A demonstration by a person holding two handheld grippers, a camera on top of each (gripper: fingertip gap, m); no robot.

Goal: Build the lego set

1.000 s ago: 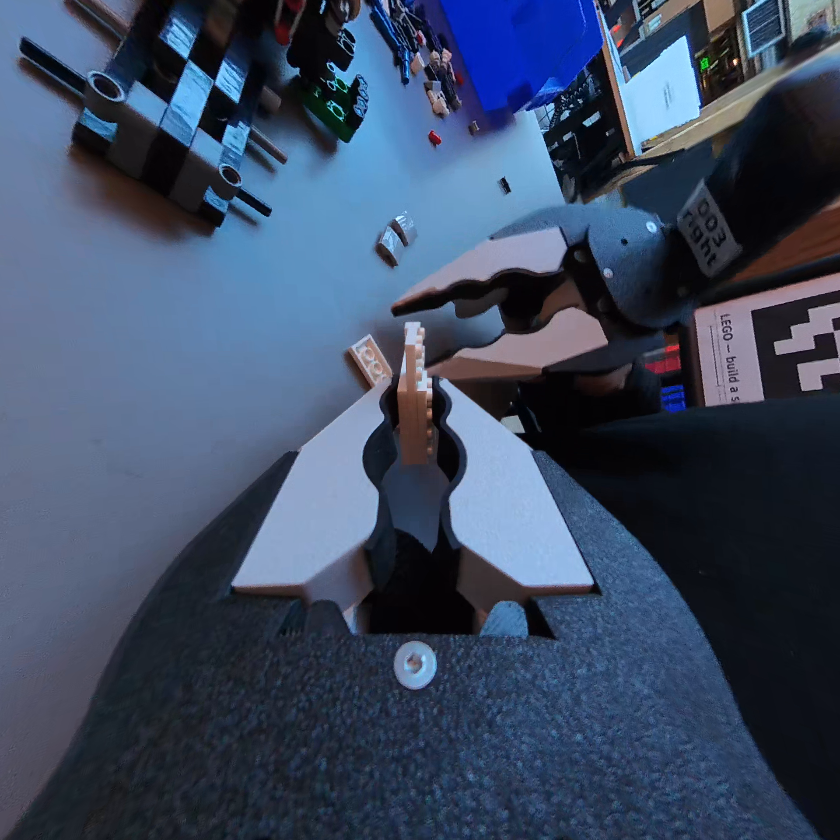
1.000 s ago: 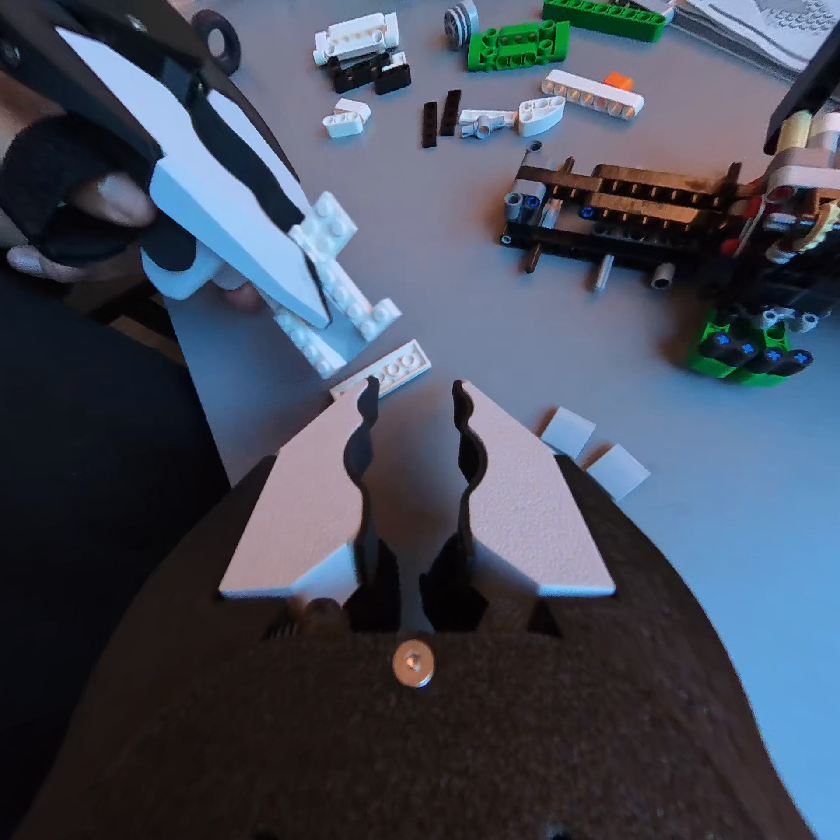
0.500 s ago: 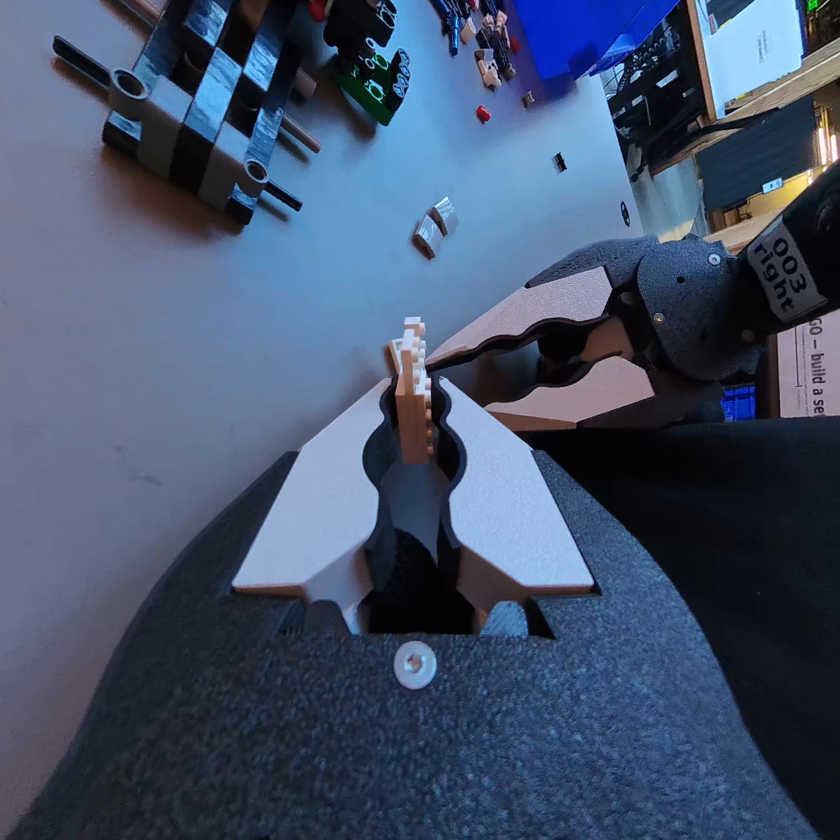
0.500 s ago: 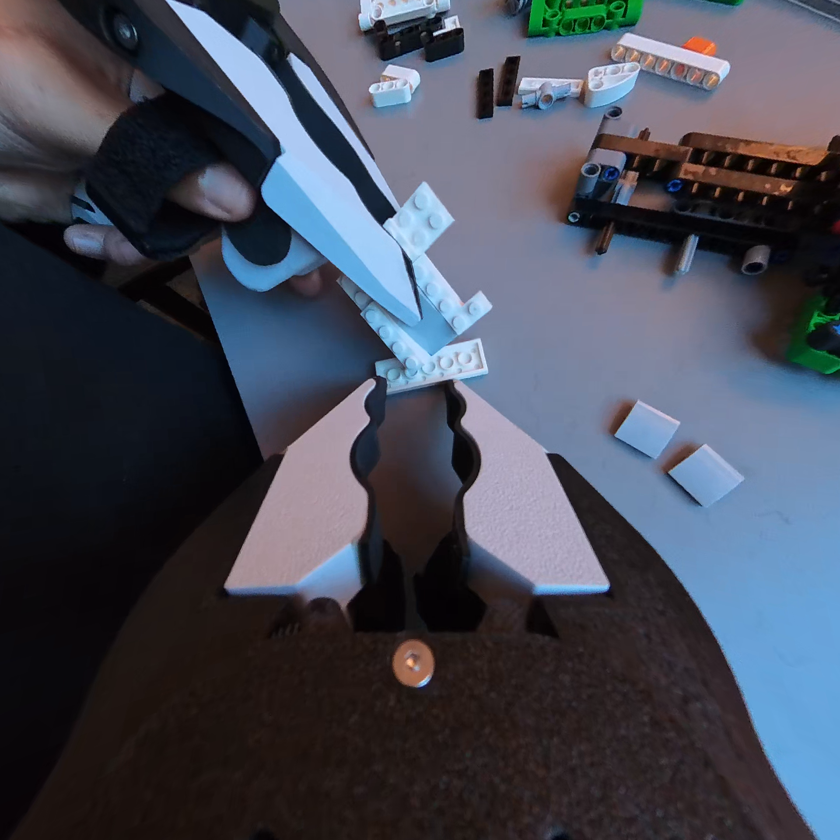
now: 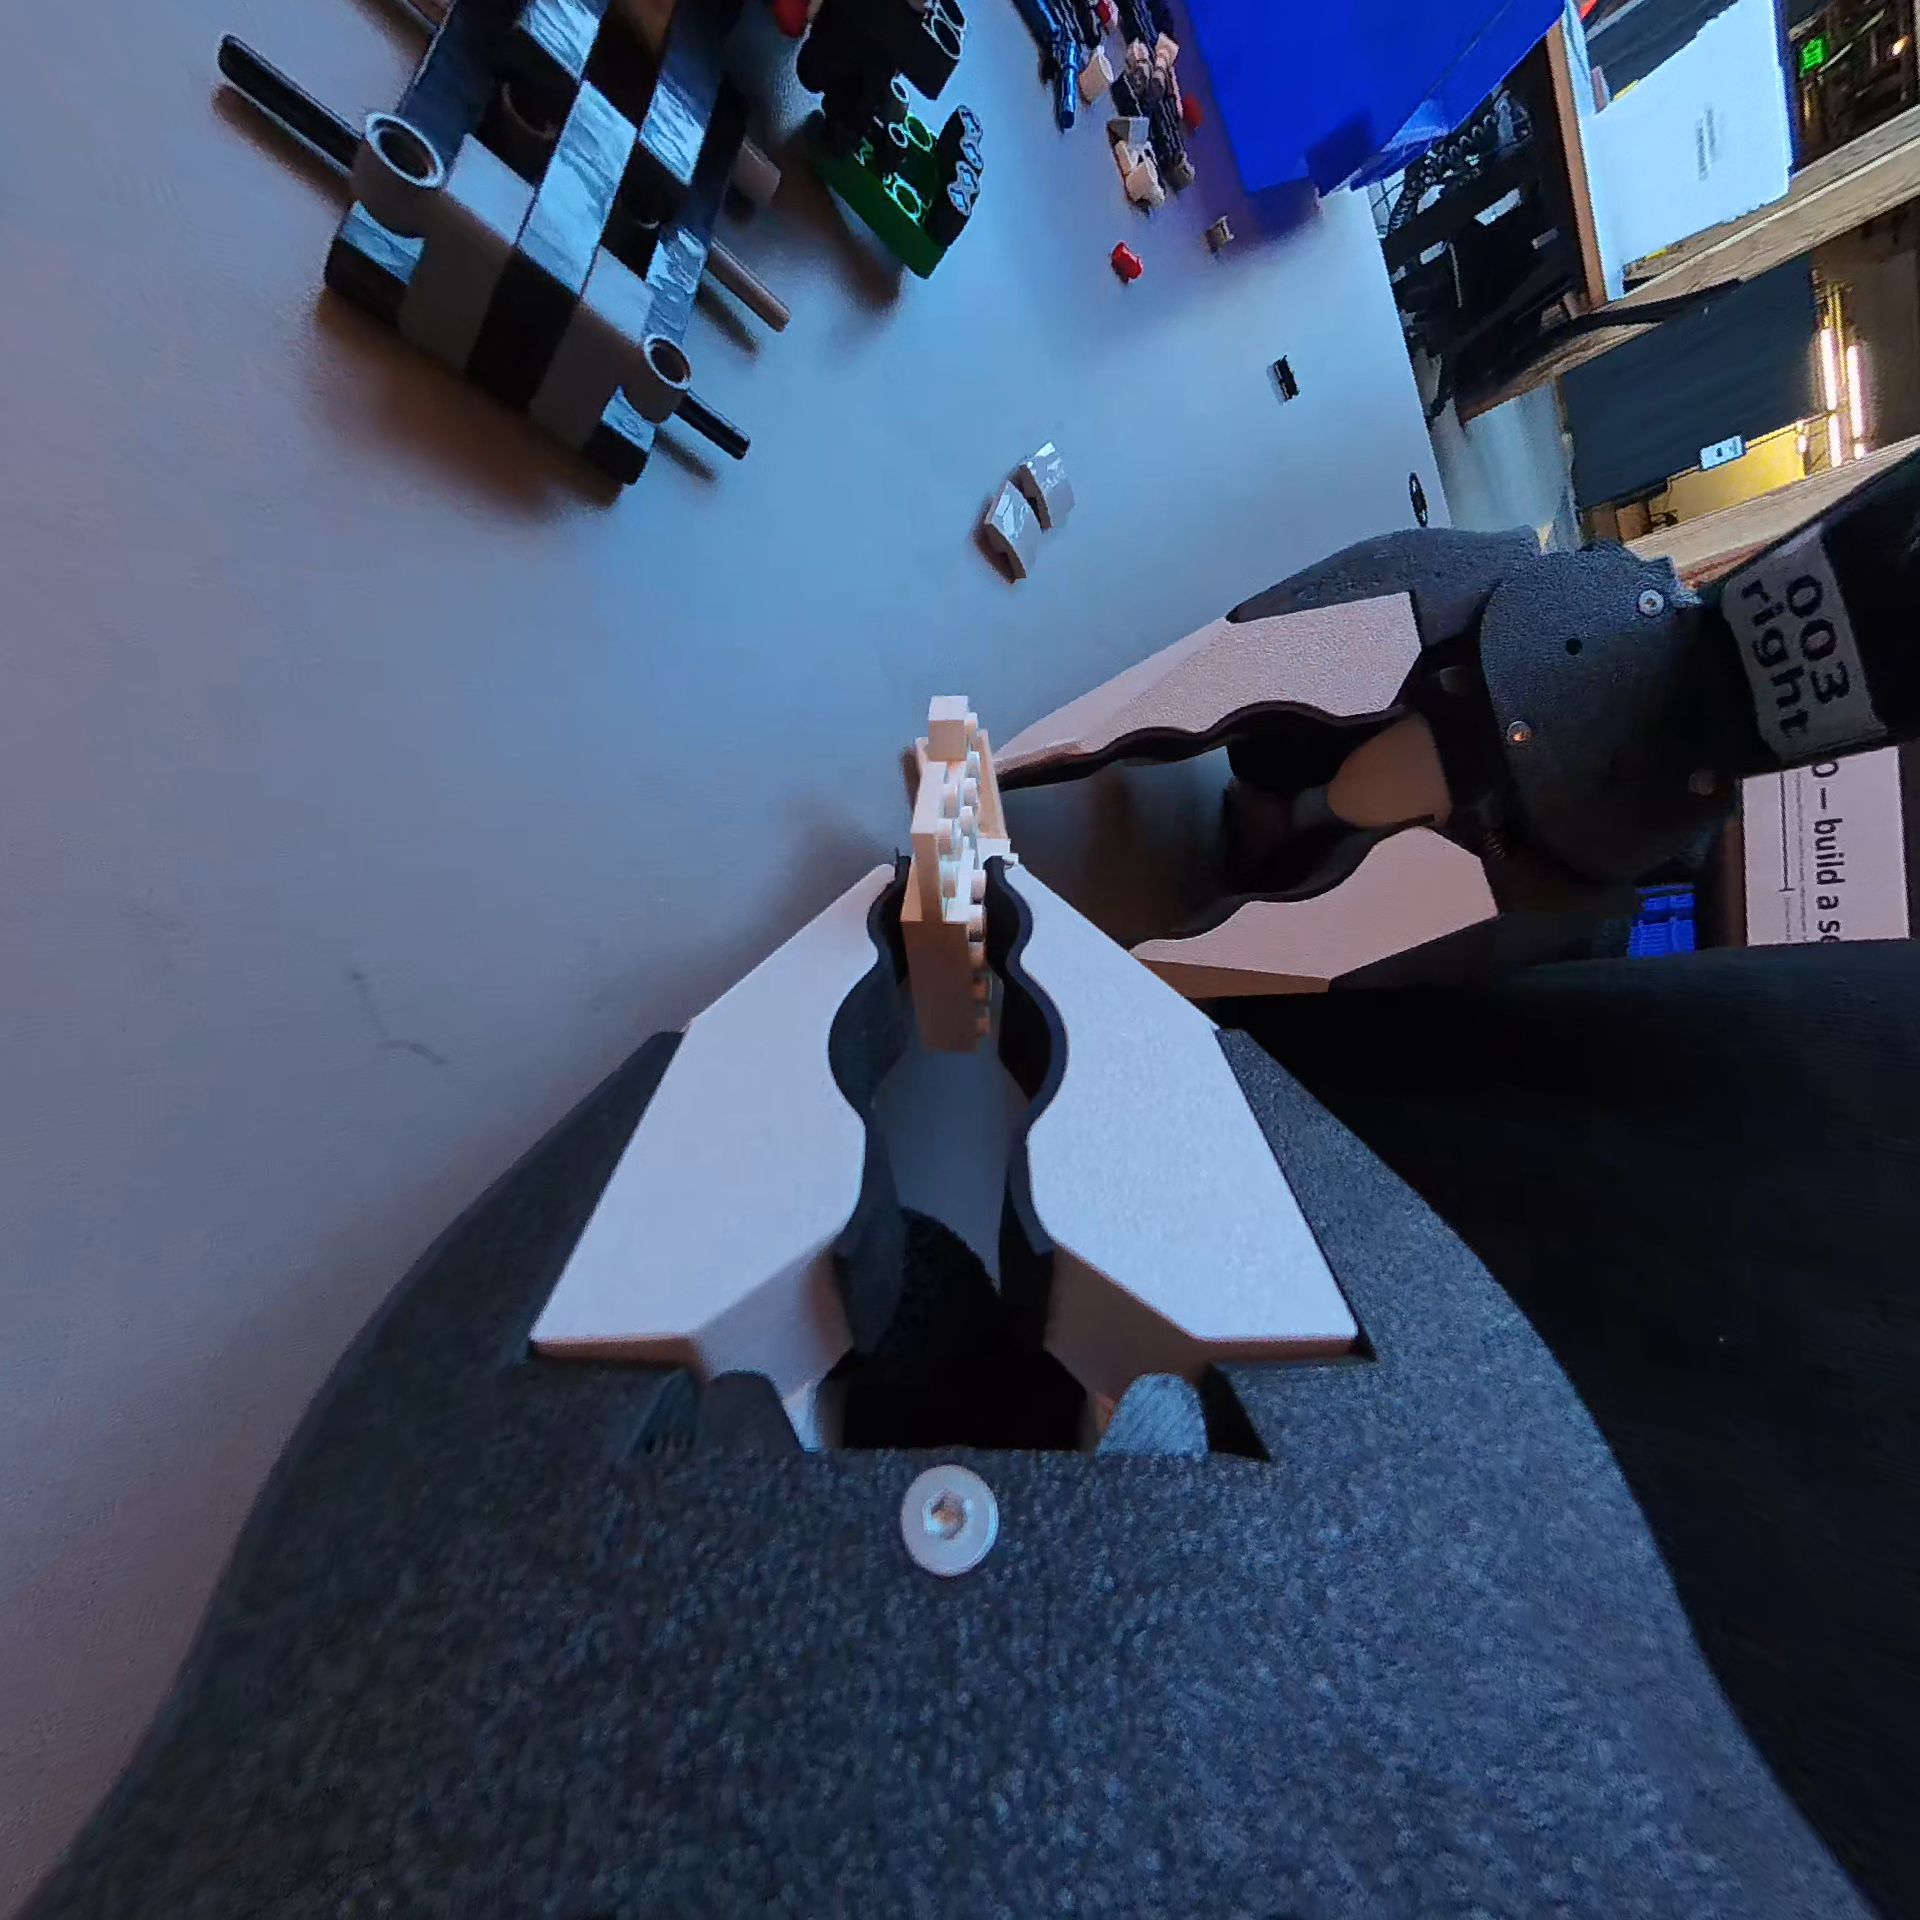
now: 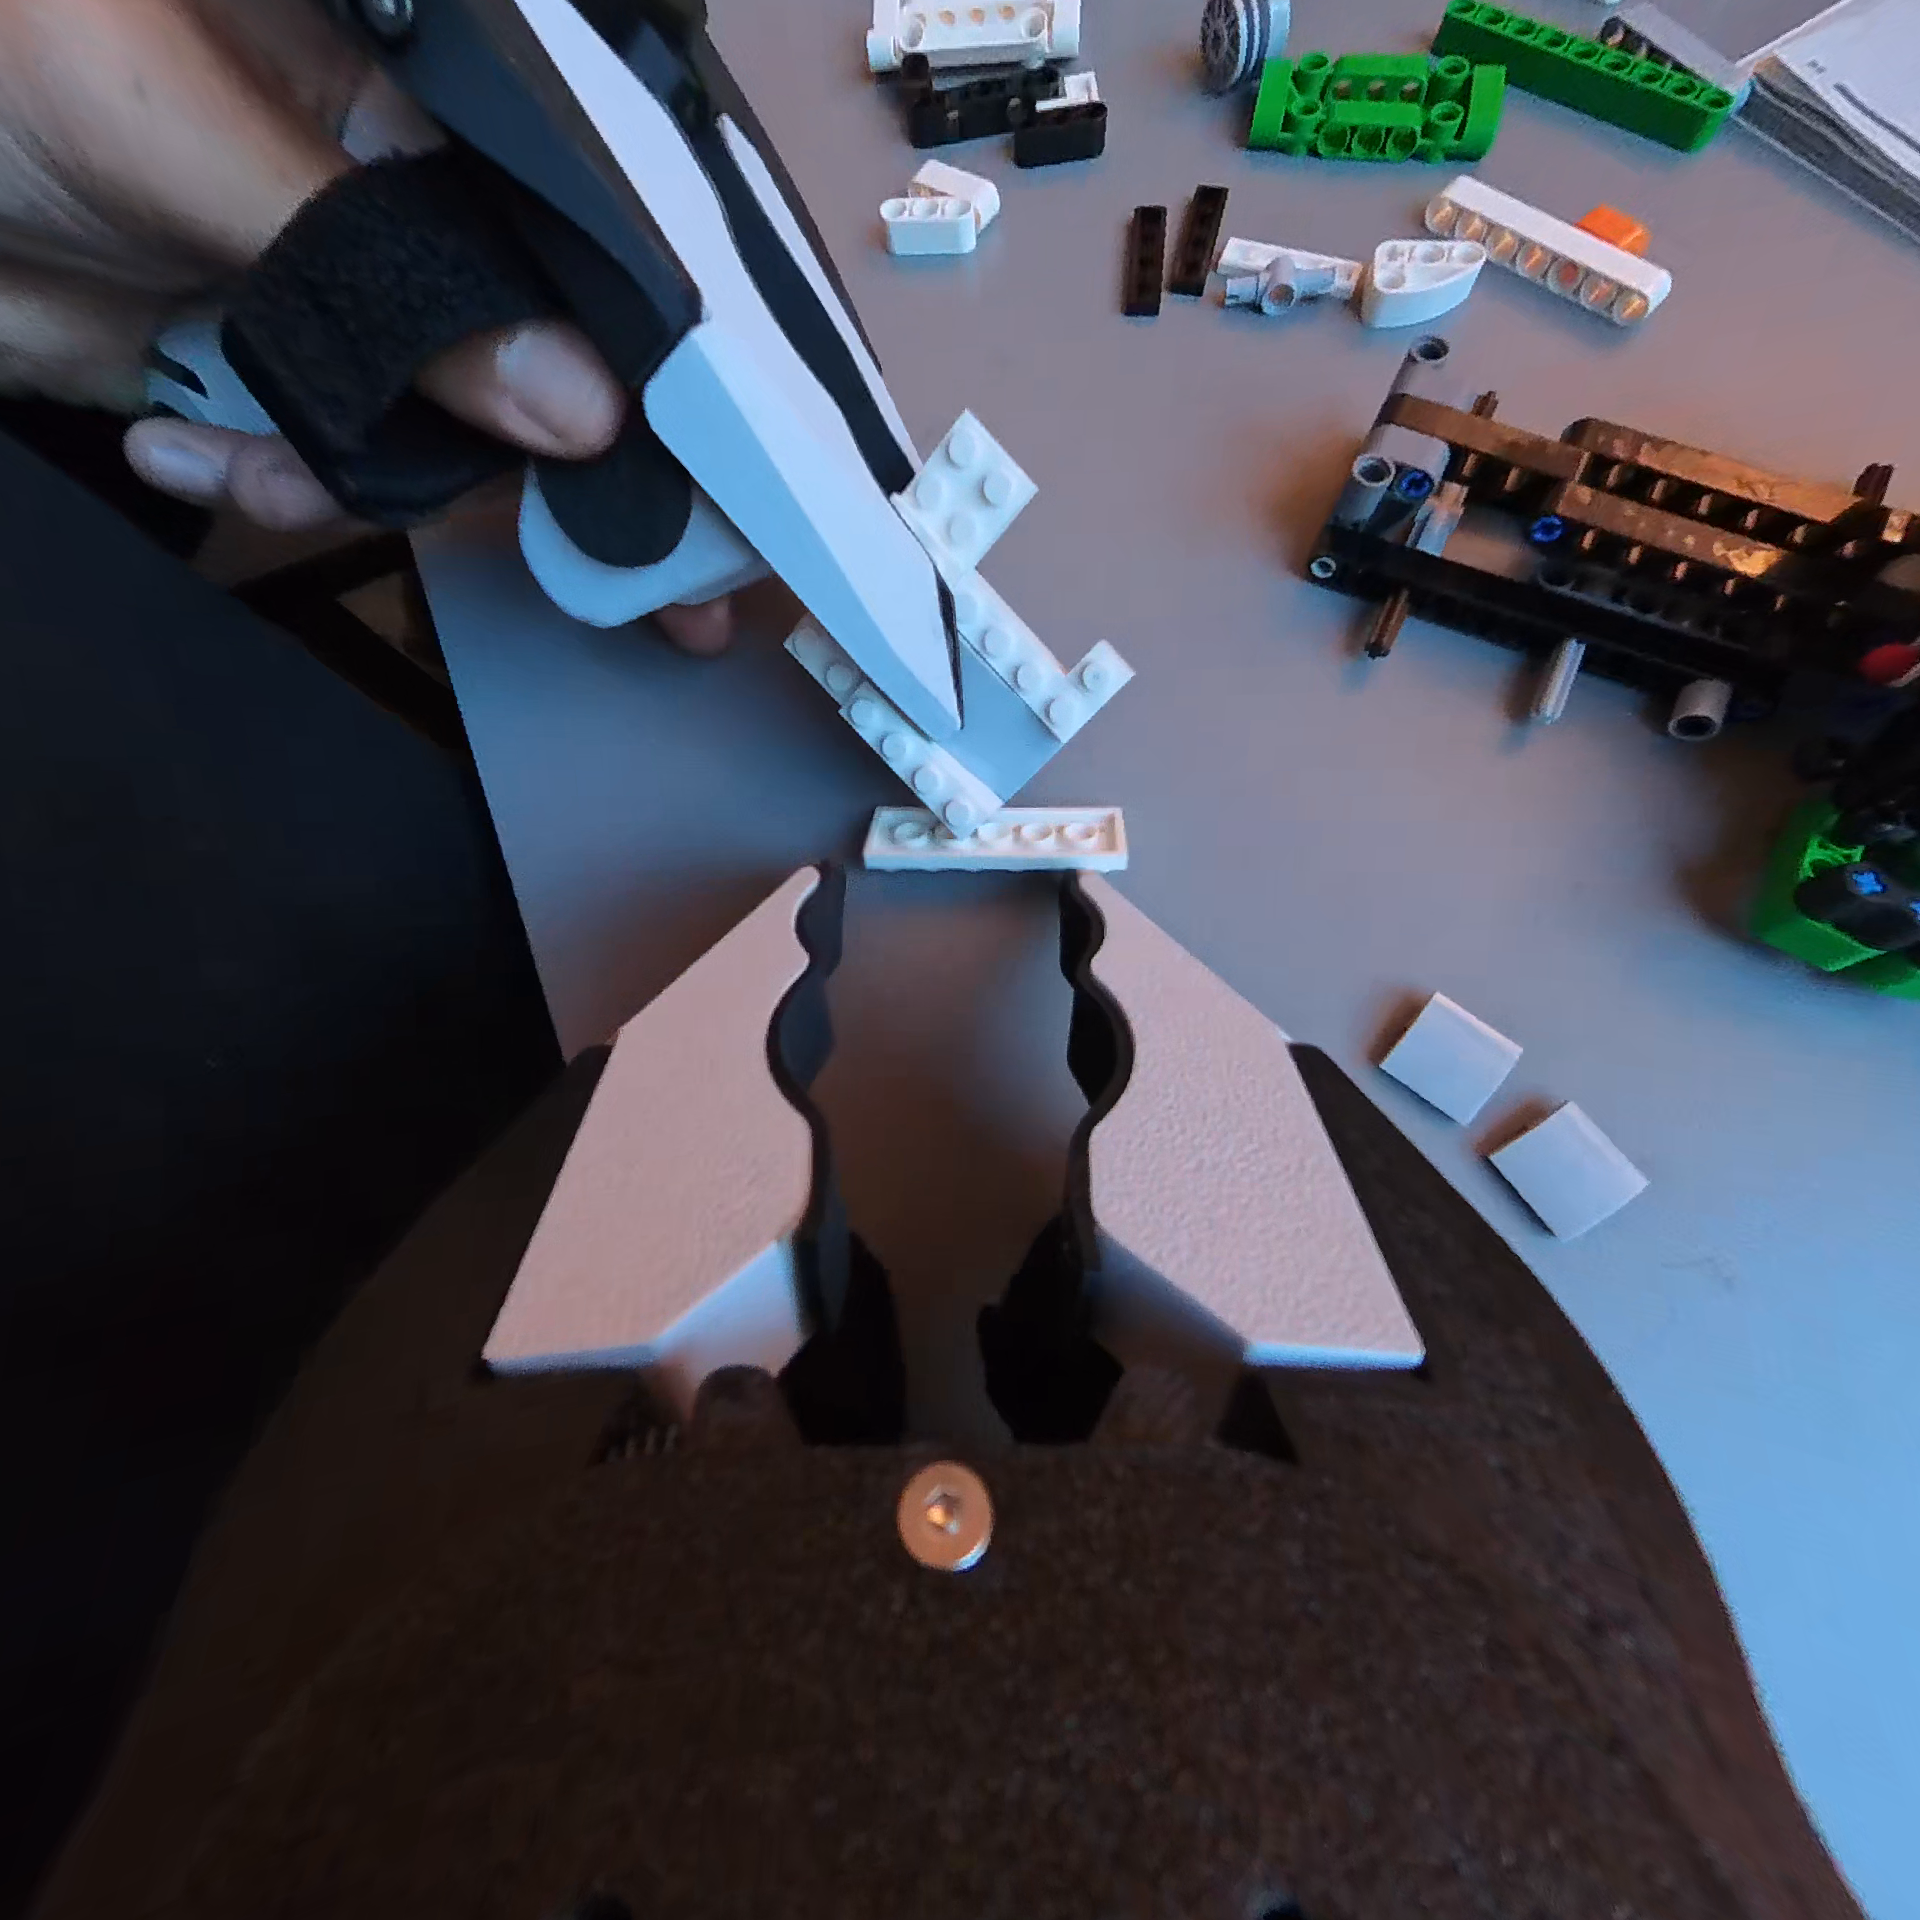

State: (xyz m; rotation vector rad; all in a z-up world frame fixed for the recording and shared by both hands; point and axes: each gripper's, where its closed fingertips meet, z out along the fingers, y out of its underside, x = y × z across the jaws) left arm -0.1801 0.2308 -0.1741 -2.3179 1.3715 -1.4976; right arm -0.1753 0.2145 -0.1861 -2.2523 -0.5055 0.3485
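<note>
White flat plate [image 6: 995, 837] beside the held plate assembly [image 6: 987, 634]: light, stiff, thin; grip its long edges. Right tongs [image 6: 951, 883] wide, left tongs [image 5: 951, 883] clamping the assembly.

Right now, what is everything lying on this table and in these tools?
White plate assembly: one, white, held above the table.
Flat plate: one, white, on the table before the right fingers.
Smooth tiles: two, white, right of it.
Black beam frame: one, black and grey, far right.
Green pieces: several, top.
White beam: one, long, top right.
Blue bin: one, far table end.
Table: one, grey.
Left hand-held gripper: shut on the assembly.
Right hand-held gripper: open, empty.
</note>
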